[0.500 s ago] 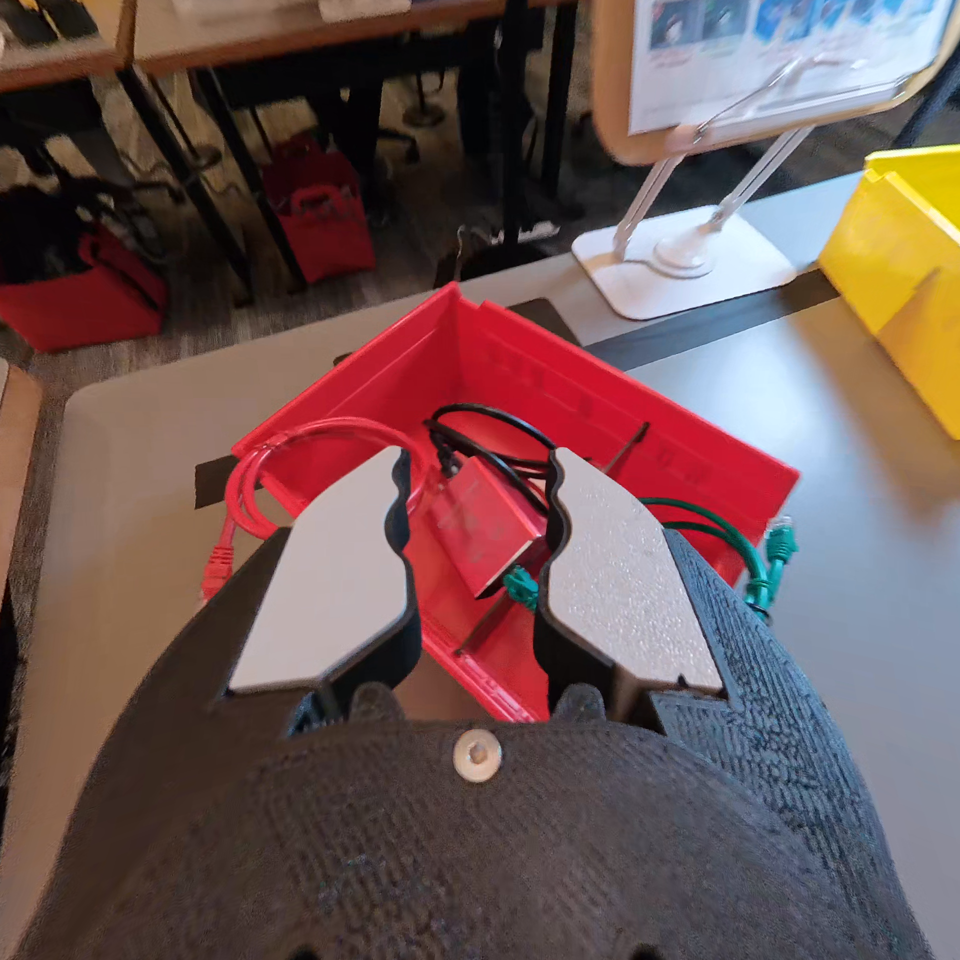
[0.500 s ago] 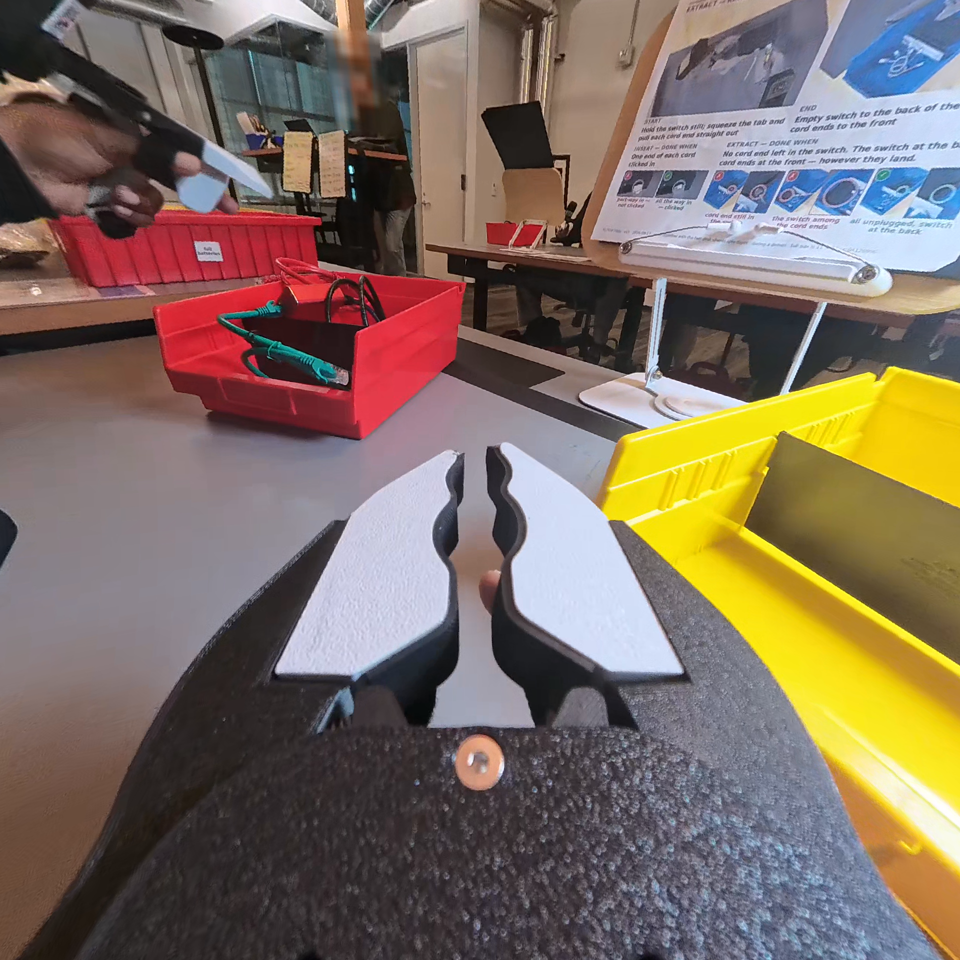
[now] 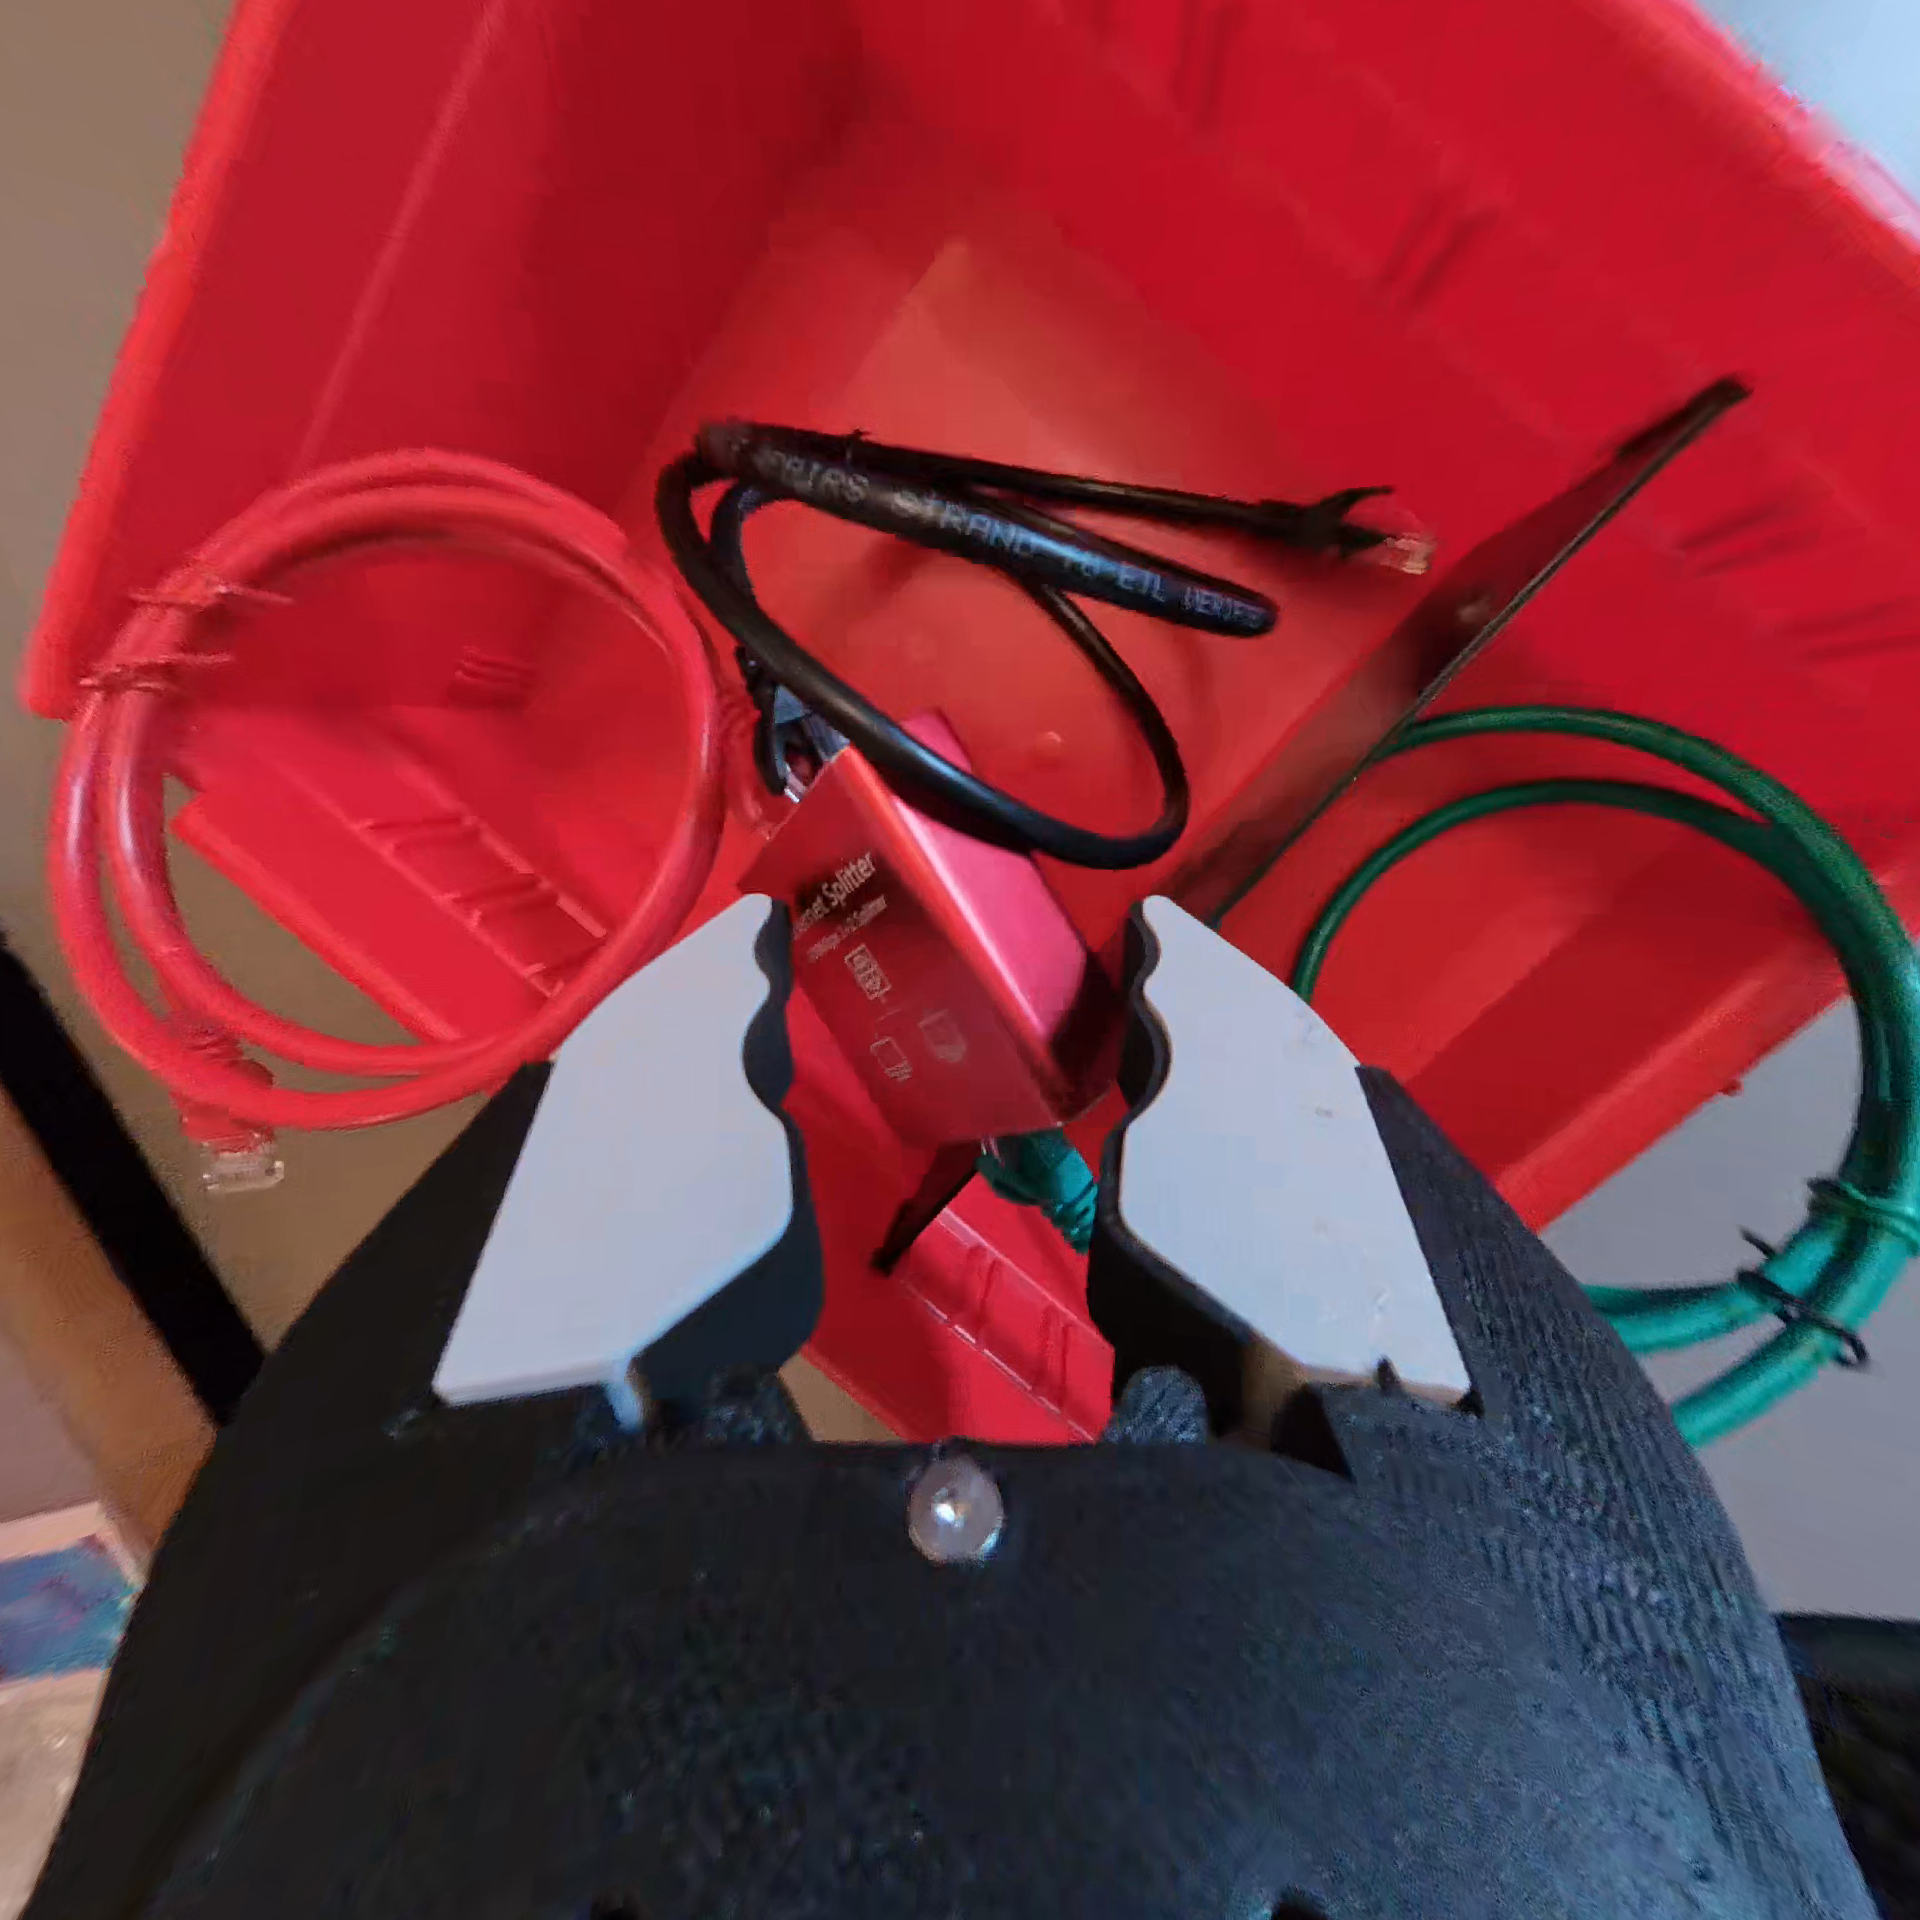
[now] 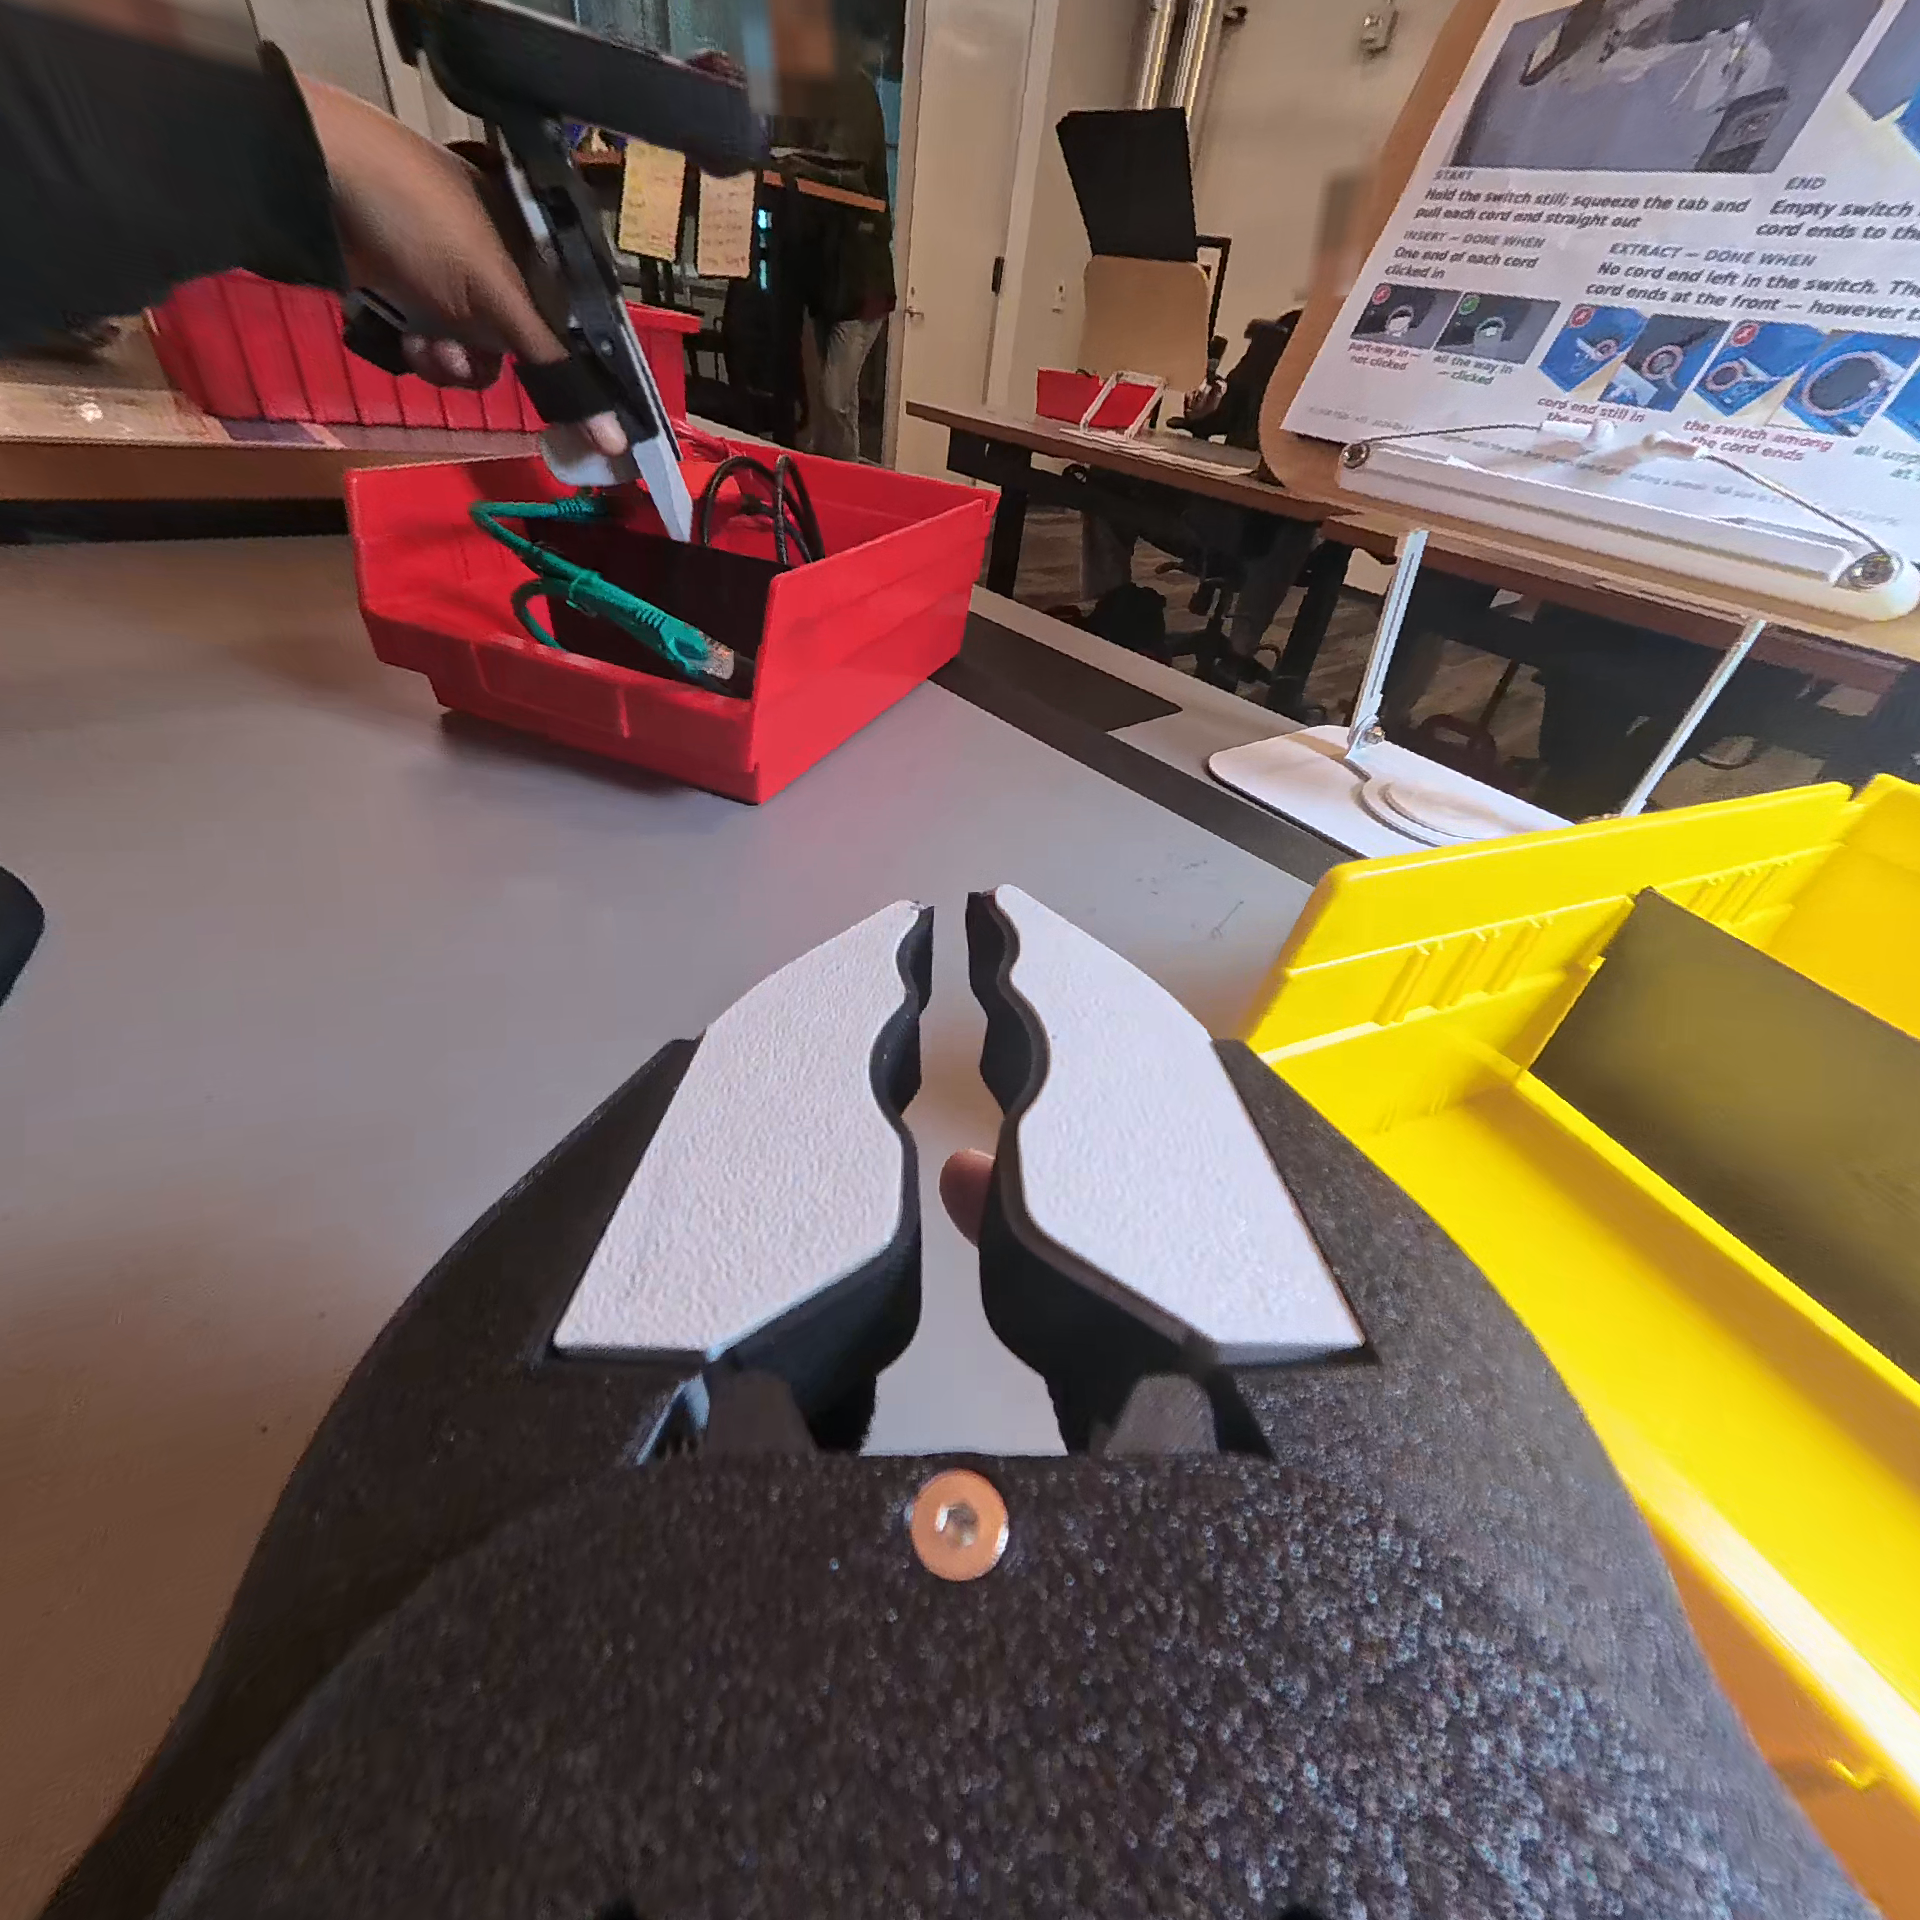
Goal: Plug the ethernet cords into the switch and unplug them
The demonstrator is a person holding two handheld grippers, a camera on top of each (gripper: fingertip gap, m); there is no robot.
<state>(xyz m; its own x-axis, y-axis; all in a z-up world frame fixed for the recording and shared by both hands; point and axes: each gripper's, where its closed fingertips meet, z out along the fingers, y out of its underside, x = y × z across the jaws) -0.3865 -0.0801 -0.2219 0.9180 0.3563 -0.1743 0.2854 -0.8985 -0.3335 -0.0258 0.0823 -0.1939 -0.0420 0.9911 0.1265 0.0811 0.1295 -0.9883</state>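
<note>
Red bin [image 3: 499, 260]: 1 red switch [image 3: 935, 987], 3 cords – red [image 3: 395, 1039], black [image 3: 935, 810], green [image 3: 1849, 1039]; black divider [image 3: 1455, 665] alongside. Left gripper [image 3: 956, 935] wide open astride switch, not gripping. Right gripper [image 4: 948, 914] nearly closed, empty, beside yellow bin [image 4: 1455, 935].

Your grey table [image 4: 312, 935] carries a white stand [image 4: 1382, 769] holding an instruction board [image 4: 1662, 312]. Behind the board stand wooden desks [image 4: 1122, 457], a black chair [image 4: 1132, 187] and a pale door [image 4: 987, 208].
</note>
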